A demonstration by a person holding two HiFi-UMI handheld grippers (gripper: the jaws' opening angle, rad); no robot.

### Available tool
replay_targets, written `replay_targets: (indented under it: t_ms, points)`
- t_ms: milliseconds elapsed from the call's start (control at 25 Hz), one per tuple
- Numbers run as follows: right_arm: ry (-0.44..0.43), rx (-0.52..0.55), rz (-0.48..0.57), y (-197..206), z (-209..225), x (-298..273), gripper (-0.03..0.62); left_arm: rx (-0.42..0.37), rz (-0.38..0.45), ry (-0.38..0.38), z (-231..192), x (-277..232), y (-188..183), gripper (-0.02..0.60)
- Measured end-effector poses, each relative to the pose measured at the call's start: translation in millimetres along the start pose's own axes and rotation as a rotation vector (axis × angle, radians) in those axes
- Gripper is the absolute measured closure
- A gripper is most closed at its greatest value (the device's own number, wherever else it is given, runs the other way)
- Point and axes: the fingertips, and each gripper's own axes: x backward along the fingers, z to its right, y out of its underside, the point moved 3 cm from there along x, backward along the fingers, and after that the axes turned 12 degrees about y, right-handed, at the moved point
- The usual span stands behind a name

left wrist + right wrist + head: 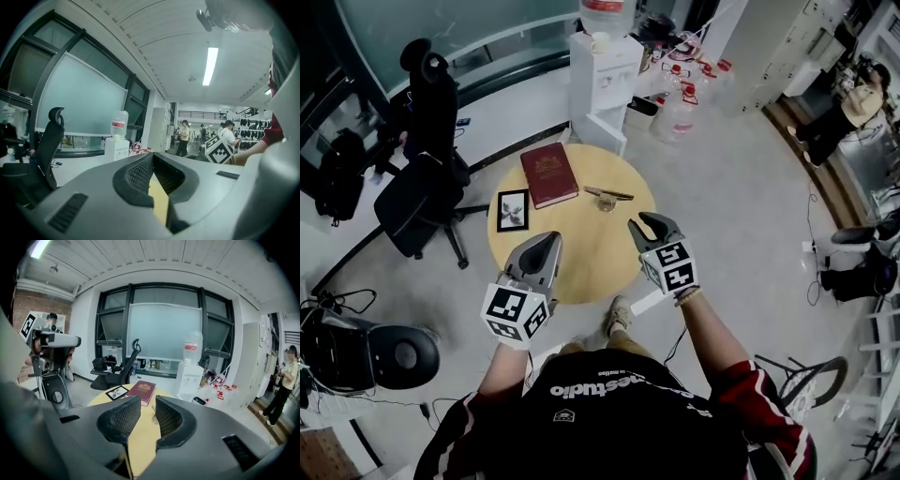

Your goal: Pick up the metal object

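Table: A round yellow table [581, 272] is seen from above, directly in front of the person.
Metal object: A slim metal object [607, 194] is laid flat on the far part of the table, just right of a red book [549, 174]. It is touched by neither gripper.
Other items: A small framed picture [513, 209] is placed near the book, on the left side of the table.
Left gripper: The left gripper [548, 242] is held over the near left part of the table. Its jaws are brought together at the tips, and nothing is clamped.
Right gripper: The right gripper [645, 225] is held over the near right part of the table, pointed towards the metal object but well apart from it. Its jaws are held apart, and only tabletop is seen through the gap.
Containers: A white water dispenser [602, 89] is set behind the table, with a clear bottle [606, 17] mounted upside down on top. Clear jugs [675, 117] with red caps are stood on the floor beside it. How full any of them is cannot be told.
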Motion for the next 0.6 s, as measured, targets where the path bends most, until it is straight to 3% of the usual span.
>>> replay_targets:
  t_ms: [600]
  points:
    - [-0.022,0.192,-0.112,58,4,-101,0.479,0.006,-0.055,-0.055,-32,-33,21,0.565]
